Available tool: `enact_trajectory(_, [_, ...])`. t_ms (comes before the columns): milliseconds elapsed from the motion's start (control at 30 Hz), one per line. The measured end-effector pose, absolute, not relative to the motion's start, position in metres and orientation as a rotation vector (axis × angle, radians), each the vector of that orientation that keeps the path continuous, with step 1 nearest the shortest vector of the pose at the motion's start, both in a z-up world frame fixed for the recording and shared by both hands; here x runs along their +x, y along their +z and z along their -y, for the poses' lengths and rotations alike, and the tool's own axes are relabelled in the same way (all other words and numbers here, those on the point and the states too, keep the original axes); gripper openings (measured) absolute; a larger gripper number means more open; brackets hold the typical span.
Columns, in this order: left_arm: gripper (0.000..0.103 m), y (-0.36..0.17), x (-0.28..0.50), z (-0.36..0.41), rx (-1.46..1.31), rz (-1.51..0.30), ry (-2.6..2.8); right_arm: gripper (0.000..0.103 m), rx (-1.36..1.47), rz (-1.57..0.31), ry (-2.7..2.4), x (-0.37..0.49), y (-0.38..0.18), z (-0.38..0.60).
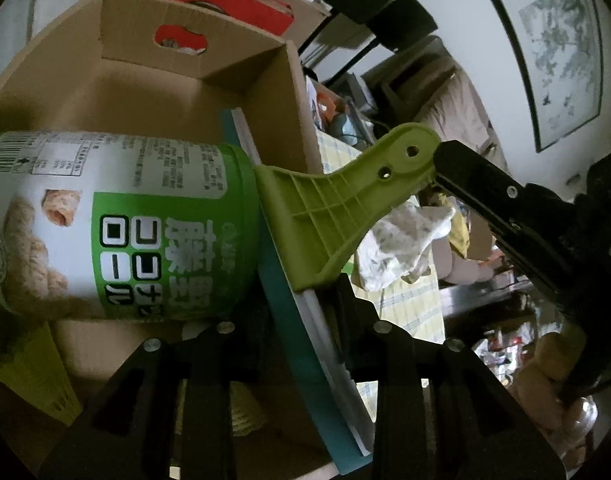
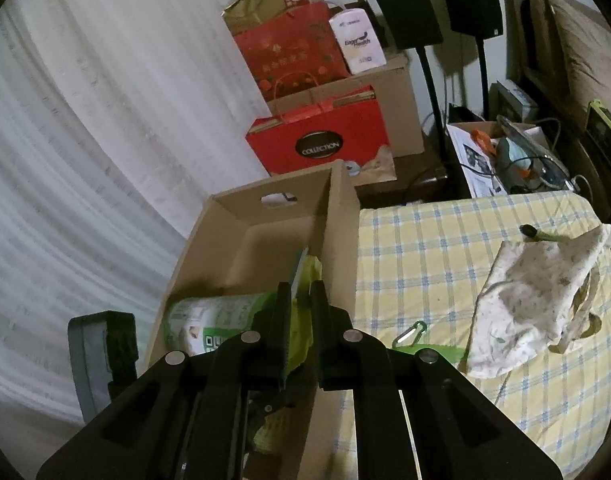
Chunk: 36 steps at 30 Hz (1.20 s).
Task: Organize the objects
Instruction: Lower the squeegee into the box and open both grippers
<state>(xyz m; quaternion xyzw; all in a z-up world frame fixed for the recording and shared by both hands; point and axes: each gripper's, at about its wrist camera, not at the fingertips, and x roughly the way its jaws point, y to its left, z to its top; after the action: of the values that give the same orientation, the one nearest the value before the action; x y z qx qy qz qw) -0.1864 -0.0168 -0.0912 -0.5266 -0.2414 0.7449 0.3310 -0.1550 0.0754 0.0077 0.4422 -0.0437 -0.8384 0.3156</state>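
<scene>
While the white curtain is filling the room's left side and red gift bags are piling up against the far wall, the bed with its yellow checked sheet is carrying everything. The cardboard box is sitting at the bed's left edge, with a floral cloth bag lying well apart on the sheet. A green snack canister is lying on its side in the box. Just beside it a thin teal book is standing on edge along the box's right wall, its long axis running straight away from me. My right hand-held gripper is clenching that book from above, so it is the nearer one. My left hand-held gripper is hovering over the canister; I cannot tell whether it is gripping anything.
</scene>
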Motion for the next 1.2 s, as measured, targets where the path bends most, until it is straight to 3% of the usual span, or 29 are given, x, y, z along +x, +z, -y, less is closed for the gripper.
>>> enact_trajectory(67, [0.033, -0.093, -0.189, 0.02, -1.393, 0.645, 1.928, 0.009, 1.162, 0.1, -2.206, -0.155, 0.008, -0.071])
enact_trajectory(200, [0.058, -0.088, -0.184, 0.024, -1.385, 0.612, 1.959, 0.009, 1.164, 0.048, -2.209, -0.156, 0.003, -0.058])
enact_trajectory(467, [0.061, -0.087, -0.175, 0.035, -1.405, 0.6, 1.958, 0.009, 1.166, 0.009, -2.202, -0.154, -0.011, -0.044])
enact_trajectory(767, [0.064, -0.062, -0.148, 0.047, -1.365, 0.466, 2.078, 0.012, 1.157, 0.047, -2.216, -0.153, -0.006, -0.058])
enact_trajectory(1200, [0.066, -0.062, -0.136, 0.039, -1.398, 0.376, 2.121, 0.039, 1.147, -0.051, -2.223, -0.134, -0.008, -0.079])
